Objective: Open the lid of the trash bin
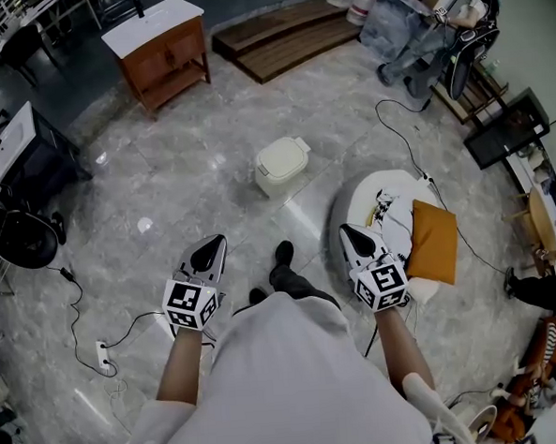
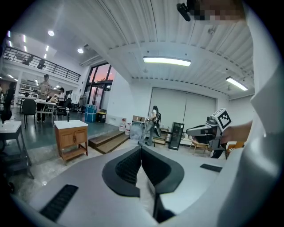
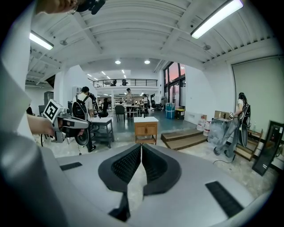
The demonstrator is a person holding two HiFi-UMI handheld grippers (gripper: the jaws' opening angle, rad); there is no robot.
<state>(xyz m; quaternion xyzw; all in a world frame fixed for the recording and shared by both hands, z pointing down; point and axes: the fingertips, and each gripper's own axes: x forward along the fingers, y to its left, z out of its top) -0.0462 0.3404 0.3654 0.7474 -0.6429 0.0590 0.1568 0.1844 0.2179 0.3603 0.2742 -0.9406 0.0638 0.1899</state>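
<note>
A small cream trash bin (image 1: 279, 165) with its lid down stands on the marble floor, well ahead of me in the head view. My left gripper (image 1: 210, 248) is held at waist height to the left, jaws shut and empty. My right gripper (image 1: 350, 234) is held likewise on the right, also shut with nothing in it. Both point forward, far short of the bin. Neither gripper view shows the bin; in the left gripper view the left gripper (image 2: 140, 150) has its pads pressed together, and in the right gripper view so does the right gripper (image 3: 141, 148).
A wooden cabinet with a white top (image 1: 159, 50) stands far ahead left, wooden steps (image 1: 281, 38) behind the bin. A round white seat with an orange cushion (image 1: 431, 240) lies at the right. Cables and a power strip (image 1: 103, 355) trail on the floor at the left.
</note>
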